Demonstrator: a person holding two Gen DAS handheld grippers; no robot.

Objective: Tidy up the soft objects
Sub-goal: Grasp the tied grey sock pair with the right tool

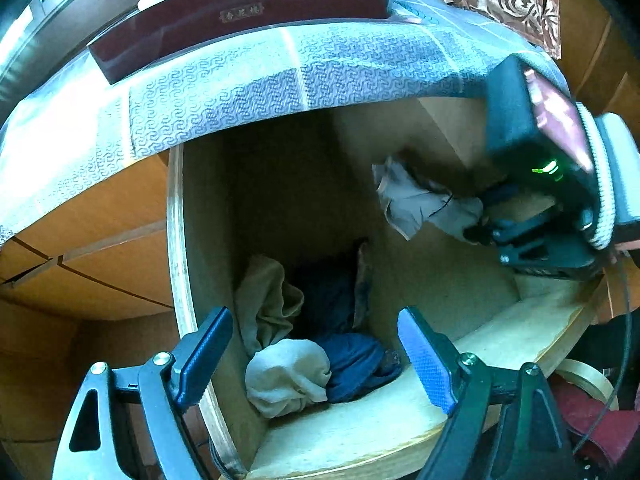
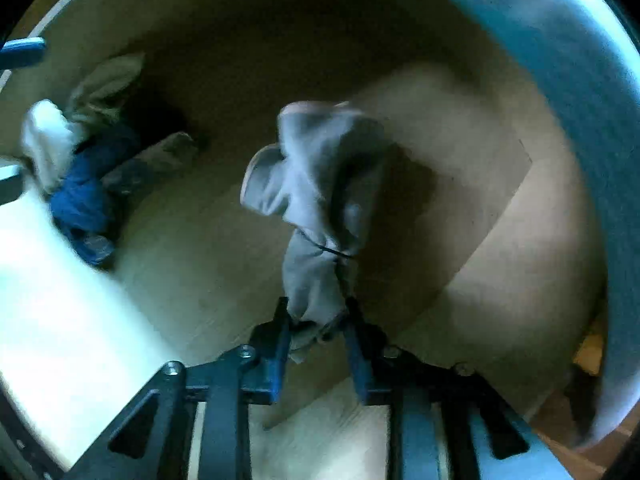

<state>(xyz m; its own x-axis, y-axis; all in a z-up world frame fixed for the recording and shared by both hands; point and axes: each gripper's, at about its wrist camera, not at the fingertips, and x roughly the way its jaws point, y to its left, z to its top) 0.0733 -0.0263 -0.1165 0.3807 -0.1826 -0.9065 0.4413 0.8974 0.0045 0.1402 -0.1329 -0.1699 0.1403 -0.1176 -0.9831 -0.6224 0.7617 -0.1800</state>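
The left gripper (image 1: pixel 316 354) points down into an open wooden drawer (image 1: pixel 516 328). Its jaws stand wide apart with nothing between them.

Task item, appearance: a grey cloth (image 2: pixel 320 184), soft and crumpled, bunched into folds with a paler edge at its free end. A thin dark thread crosses its narrow neck. In the left wrist view the same grey cloth (image 1: pixel 416 200) hangs over the right half of the drawer, clear of the drawer floor as far as can be judged.

The right gripper (image 2: pixel 318 330) pinches the narrow end of the grey cloth; the jaws are set close together with the cloth pressed between the pads. The right wrist view is motion-blurred. In the left wrist view the right gripper (image 1: pixel 480 234) enters from the right edge, with a green light showing on its body.

Container and contents: the drawer holds a pile at its left side.
- a beige cloth (image 1: pixel 268 300), lying against the left wall;
- a white cloth (image 1: pixel 286 376), rolled into a lump at the near side;
- a blue cloth (image 1: pixel 352 364), just beside the white one and touching it.

The drawer floor under the grey cloth is bare wood.

Above the drawer, a blue patterned cover (image 1: pixel 280 80) lies over the cabinet top, and a dark red box (image 1: pixel 240 16) rests on it.
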